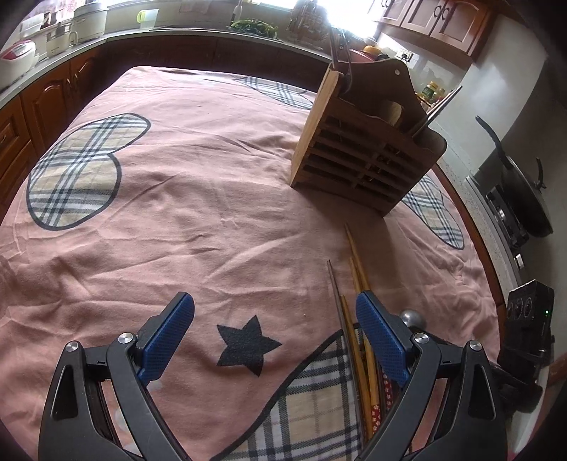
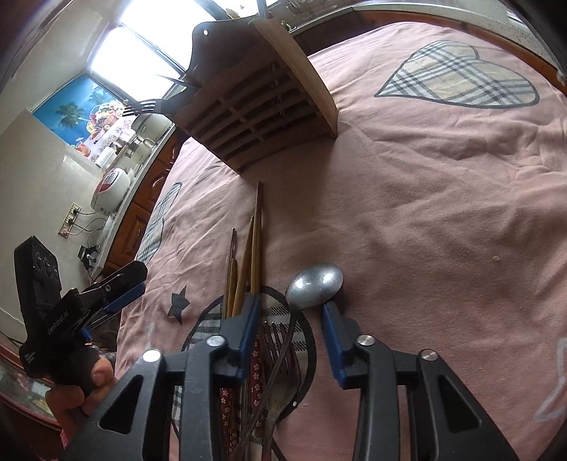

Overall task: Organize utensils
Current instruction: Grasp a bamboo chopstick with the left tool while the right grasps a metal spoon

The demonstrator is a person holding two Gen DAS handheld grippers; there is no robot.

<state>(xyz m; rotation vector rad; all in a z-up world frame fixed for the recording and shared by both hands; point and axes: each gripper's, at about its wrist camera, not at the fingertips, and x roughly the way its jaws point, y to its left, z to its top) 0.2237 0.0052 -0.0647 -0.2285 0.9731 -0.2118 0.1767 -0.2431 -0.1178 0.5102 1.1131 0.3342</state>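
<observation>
My table is spread with a pink cloth [image 1: 198, 184] printed with plaid hearts and a black star [image 1: 248, 345]. At ten o'clock in my left view a grey counter [image 1: 63, 56] runs over brown cabinet doors [image 1: 46, 99], carrying white cookers [image 1: 88, 21]. At twelve the window [image 1: 347, 14] glares white. Upper cabinets [image 1: 436, 17] hang at one o'clock, and a dark pan [image 1: 528, 198] sits at three. My right view shows a blue palm-tree panel [image 2: 71, 106] at ten.

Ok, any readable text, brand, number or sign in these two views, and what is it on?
"GenRobot.AI": printed in white along the black body of the left gripper, seen in the right wrist view.
A smaller white label lower on that same body, near the hand, is too small to read.
Jar labels on the far counter are blurred. Nothing else legible.
</observation>
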